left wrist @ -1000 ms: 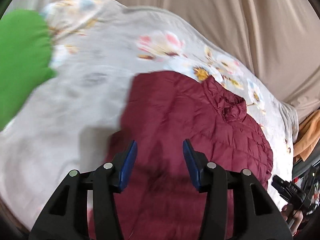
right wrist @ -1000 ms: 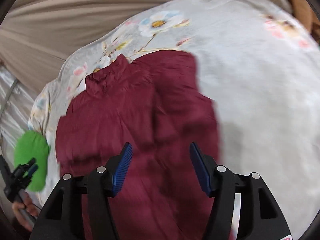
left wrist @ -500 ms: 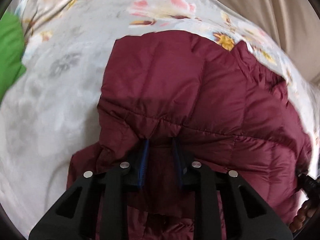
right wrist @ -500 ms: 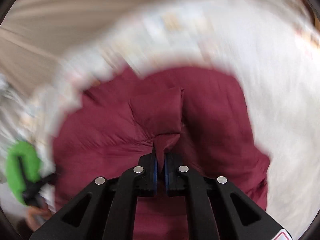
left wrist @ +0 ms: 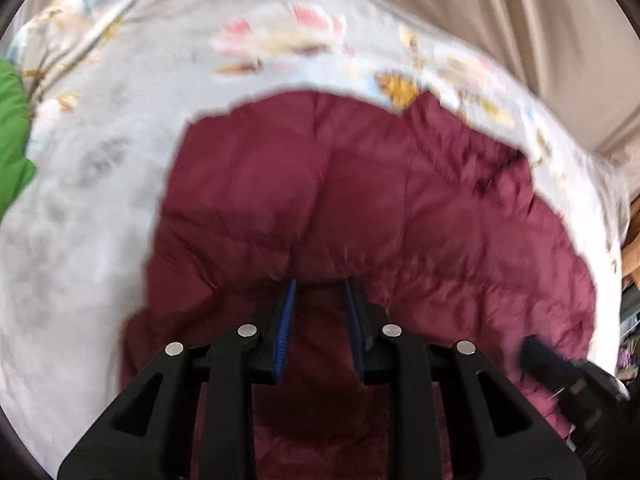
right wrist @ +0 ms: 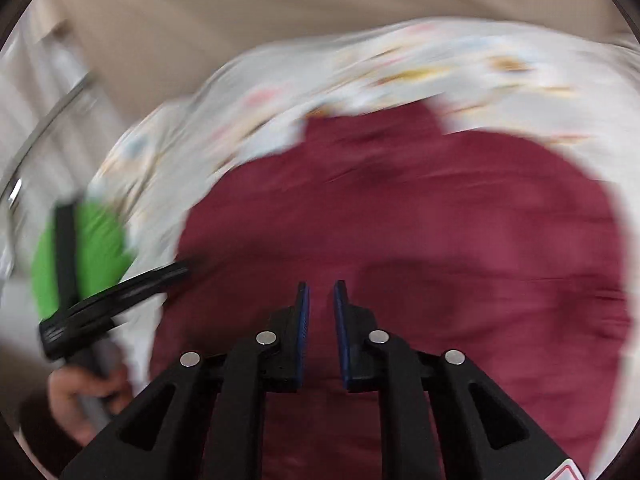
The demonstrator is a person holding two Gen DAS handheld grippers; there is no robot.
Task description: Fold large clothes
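A maroon quilted puffer jacket (left wrist: pixel 360 200) lies on a floral bedsheet (left wrist: pixel 120 160), its lower part folded up over itself. My left gripper (left wrist: pixel 320 286) has its jaws narrowly apart around the jacket's folded edge, which bunches over the tips. In the right wrist view the jacket (right wrist: pixel 440 240) fills the middle. My right gripper (right wrist: pixel 320 286) stands just above it with a small gap between the jaws and nothing between them. The left gripper (right wrist: pixel 120 280) shows at the left in the right wrist view. Both views are blurred.
A green cloth (left wrist: pixel 12 140) lies at the bed's left edge; it also shows in the right wrist view (right wrist: pixel 92 248). Beige curtains (left wrist: pixel 520 20) hang behind the bed. An orange item (left wrist: pixel 634 240) sits at the far right. The right gripper (left wrist: pixel 580 380) shows at lower right.
A second ago both grippers were wide open above the flat jacket. They shut on its hem and carried it up over the jacket. The right gripper's jaws have since parted slightly.
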